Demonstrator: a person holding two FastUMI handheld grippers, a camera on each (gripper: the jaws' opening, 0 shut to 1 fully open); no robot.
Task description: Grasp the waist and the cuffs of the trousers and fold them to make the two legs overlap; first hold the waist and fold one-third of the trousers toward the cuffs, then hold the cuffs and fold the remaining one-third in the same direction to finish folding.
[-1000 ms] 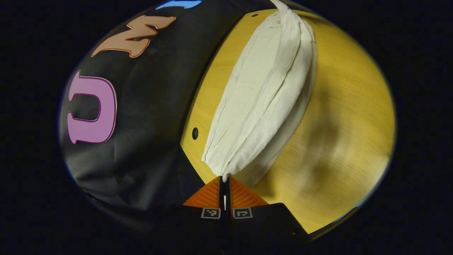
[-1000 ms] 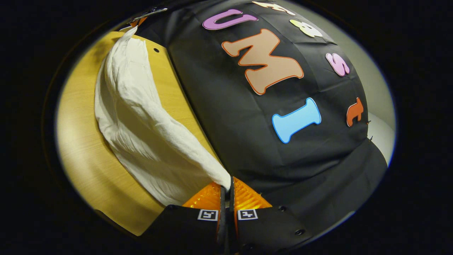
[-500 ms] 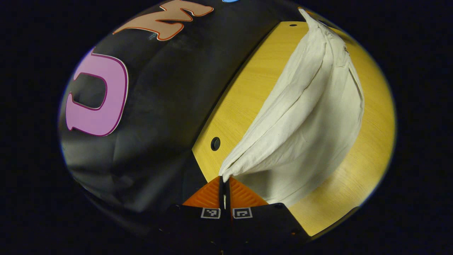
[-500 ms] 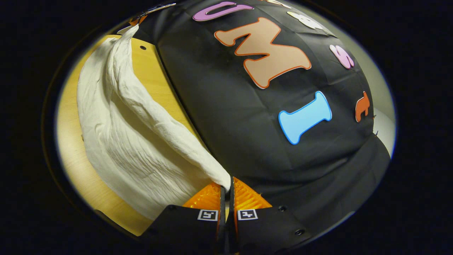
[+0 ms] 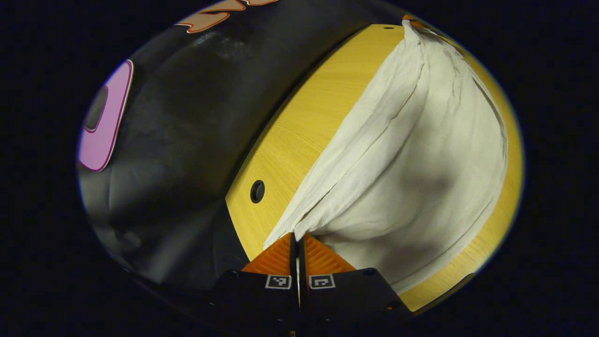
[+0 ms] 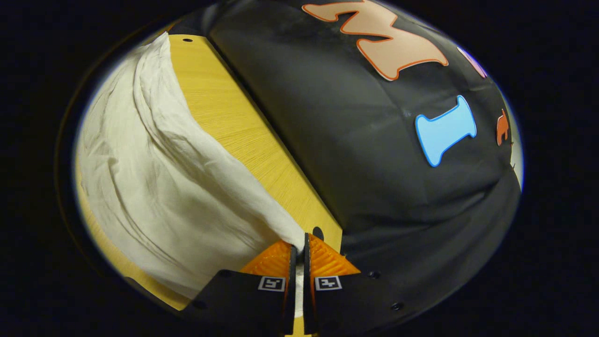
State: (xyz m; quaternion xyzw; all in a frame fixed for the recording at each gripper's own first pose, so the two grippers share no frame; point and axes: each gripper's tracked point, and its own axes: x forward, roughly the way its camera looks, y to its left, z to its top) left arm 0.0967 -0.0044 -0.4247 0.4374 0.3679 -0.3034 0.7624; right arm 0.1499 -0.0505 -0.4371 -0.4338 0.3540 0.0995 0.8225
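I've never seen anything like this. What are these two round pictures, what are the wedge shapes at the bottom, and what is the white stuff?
Each picture comes from a camera riding on a handheld two-finger gripper, one per hand, looking along its fingers. The wedges are those fingers. In the left gripper view, the left gripper is shut on an edge of white trousers. In the right gripper view, the right gripper pinches another edge. Between them the cloth sags onto a yellow wooden table. Behind stands the booth's black cloth wall.

Plain cream-white trousers [image 5: 412,178] on a yellow wood-grain table [image 5: 299,135].
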